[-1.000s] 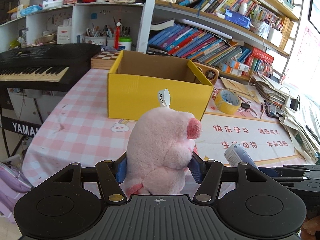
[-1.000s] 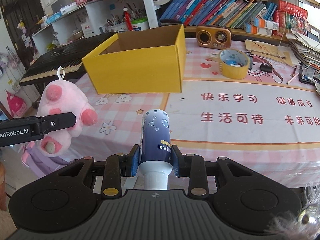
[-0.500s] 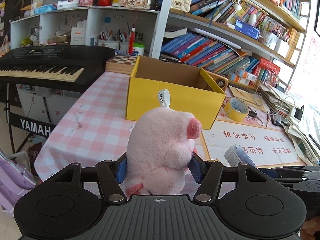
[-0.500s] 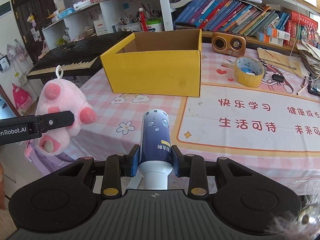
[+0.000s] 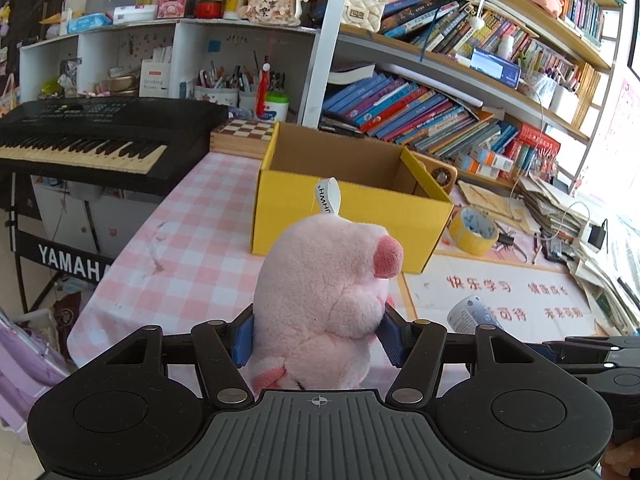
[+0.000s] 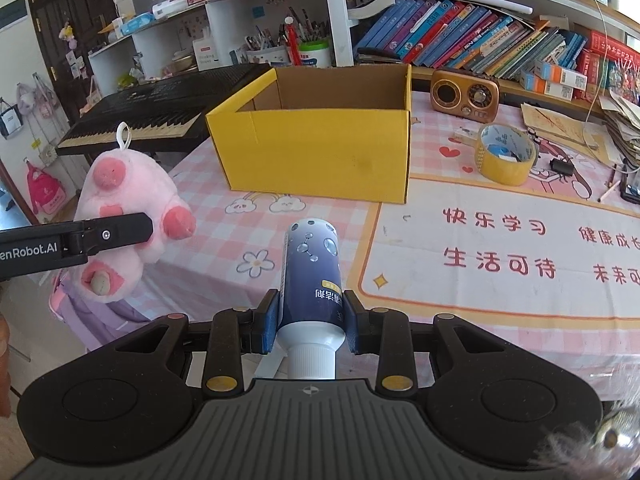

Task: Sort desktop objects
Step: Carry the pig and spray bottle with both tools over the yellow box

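Left gripper (image 5: 318,338) is pinching the pink plush pig (image 5: 328,300), blue pads pressed into both its sides; pig is upright, white hang loop on top, held in the air off the near left edge of the table (image 5: 192,240). Right gripper (image 6: 310,320) is clamped on the dark blue bottle (image 6: 312,276) near its white cap end, bottle pointing away from the camera, over the near table edge. From the right wrist view the pig sits left of the bottle, apart from it. Yellow cardboard box (image 6: 320,148) stands open-topped on the table, far side from both grippers, nothing visible inside. Roll of yellow tape (image 6: 506,154) lies right of the box, a small brown radio (image 6: 464,94) behind that. Black keyboard (image 5: 88,136) beyond the table's left edge.
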{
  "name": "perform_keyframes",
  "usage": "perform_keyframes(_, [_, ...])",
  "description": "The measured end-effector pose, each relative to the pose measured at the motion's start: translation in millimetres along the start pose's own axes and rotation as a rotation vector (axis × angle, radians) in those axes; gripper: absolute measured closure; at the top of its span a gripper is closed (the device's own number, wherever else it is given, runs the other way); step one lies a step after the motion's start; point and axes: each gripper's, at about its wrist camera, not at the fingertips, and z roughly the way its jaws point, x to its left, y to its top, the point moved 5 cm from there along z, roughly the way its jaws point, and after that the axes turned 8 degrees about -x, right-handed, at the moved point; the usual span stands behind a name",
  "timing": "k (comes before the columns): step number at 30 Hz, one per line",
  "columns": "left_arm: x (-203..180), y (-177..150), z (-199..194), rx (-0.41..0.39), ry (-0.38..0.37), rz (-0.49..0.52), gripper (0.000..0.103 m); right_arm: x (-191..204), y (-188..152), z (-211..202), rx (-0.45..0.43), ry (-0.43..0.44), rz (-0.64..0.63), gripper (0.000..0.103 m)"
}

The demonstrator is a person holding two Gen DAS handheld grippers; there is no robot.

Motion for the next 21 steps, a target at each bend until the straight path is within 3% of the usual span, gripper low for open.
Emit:
perform_keyframes(10, [-16,40,26,-0.061,-0.024,0.003,0.043,-15,50,16,-0.065,0.030,0.000,0.073])
perform_keyframes(21, [-29,106,82,-0.133,0.029,0.037,0.043,-37,134,66,-0.145,0.095,-0.048,0.073])
